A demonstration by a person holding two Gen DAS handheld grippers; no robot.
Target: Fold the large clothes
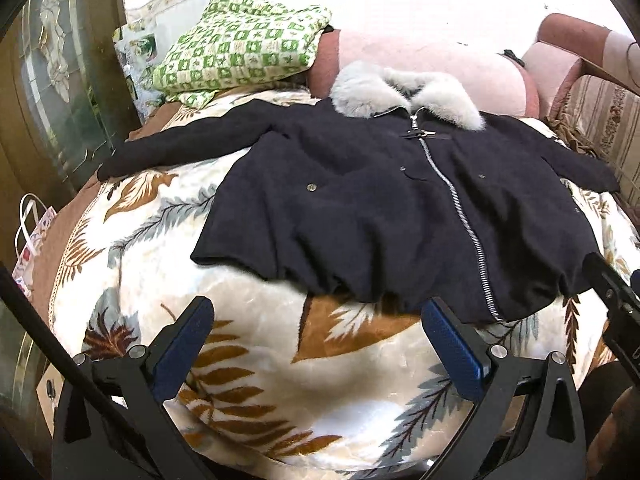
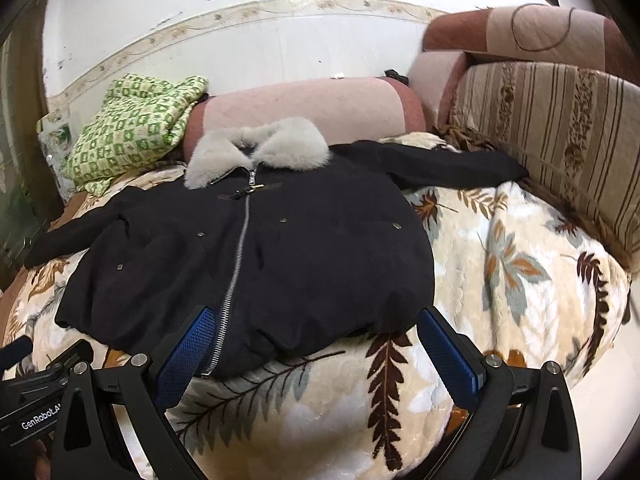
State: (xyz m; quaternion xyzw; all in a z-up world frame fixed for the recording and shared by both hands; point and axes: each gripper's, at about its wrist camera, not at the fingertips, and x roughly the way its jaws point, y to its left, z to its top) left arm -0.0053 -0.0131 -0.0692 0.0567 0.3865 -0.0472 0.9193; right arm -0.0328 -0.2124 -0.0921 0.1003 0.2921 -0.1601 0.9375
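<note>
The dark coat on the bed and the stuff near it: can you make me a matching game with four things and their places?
Things:
1. Grey furry collar
2. Silver metal zipper
3. Green-and-white checked folded blanket
4. Cream fleece bedspread with leaf pattern

Places:
A. Piled at the far left, against the white wall
B. Spread under the dark zip-up coat
C. At the coat's top end, nearest the pink bolster
D. Running down the coat's front to its hem

Pairs: 1-C, 2-D, 3-A, 4-B

Bed under a plush leaf-print blanket [image 1: 256, 376] [image 2: 520, 264], dark zip-up coat [image 1: 384, 208] [image 2: 280, 248] spread flat on it — fur collar [image 1: 404, 94] [image 2: 256, 146] toward the wall, green checked quilt [image 1: 236, 52] [image 2: 136, 128] bundled at the far corner.
</note>
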